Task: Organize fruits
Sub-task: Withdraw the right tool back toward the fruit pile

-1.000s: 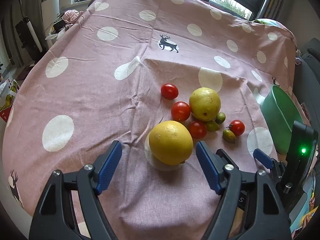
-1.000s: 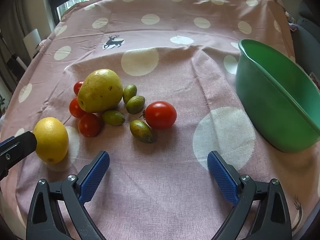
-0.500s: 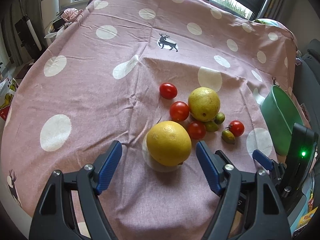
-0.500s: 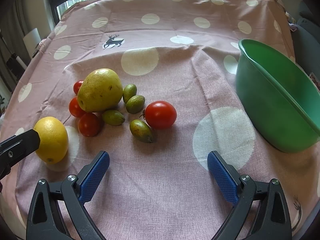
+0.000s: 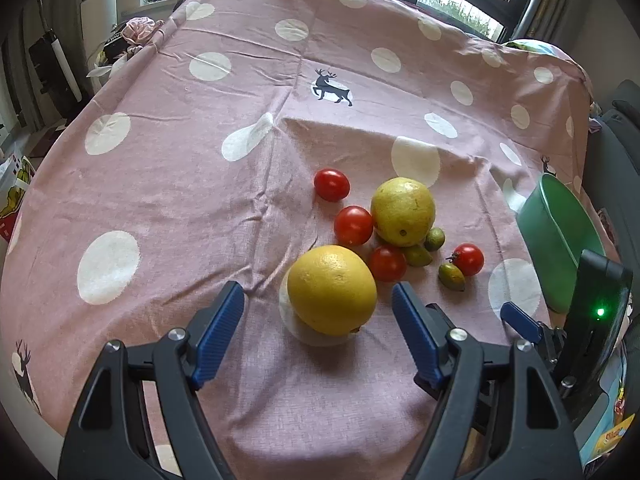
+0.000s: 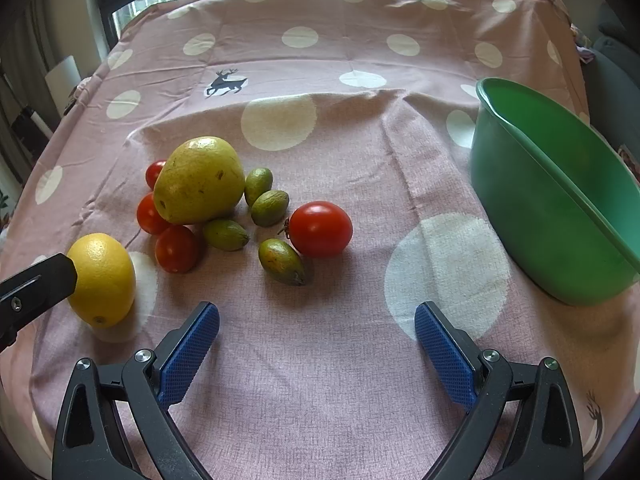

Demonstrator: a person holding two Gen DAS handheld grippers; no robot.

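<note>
A big yellow citrus fruit [image 5: 332, 290] [image 6: 102, 278] lies just ahead of my open left gripper [image 5: 318, 320], between its blue pads without touching them. Behind it sit a yellow-green pear-shaped fruit [image 5: 402, 211] [image 6: 199, 191], several red tomatoes [image 5: 353, 225] [image 6: 320, 229] and several small green fruits [image 5: 451, 277] [image 6: 280, 256]. My right gripper [image 6: 316, 334] stands open over bare cloth, a little short of the nearest green fruit. A green bowl [image 6: 560, 216] [image 5: 556, 236], with no fruit seen in it, stands to the right.
A pink tablecloth [image 6: 360, 128] with white dots and deer prints covers the table. The left gripper's black finger [image 6: 36, 290] shows at the left edge of the right wrist view. Windows run behind the table's far edge, clutter lies off its left side.
My left gripper has crept slightly closer to the yellow citrus fruit. The right gripper and the fruits have stayed put.
</note>
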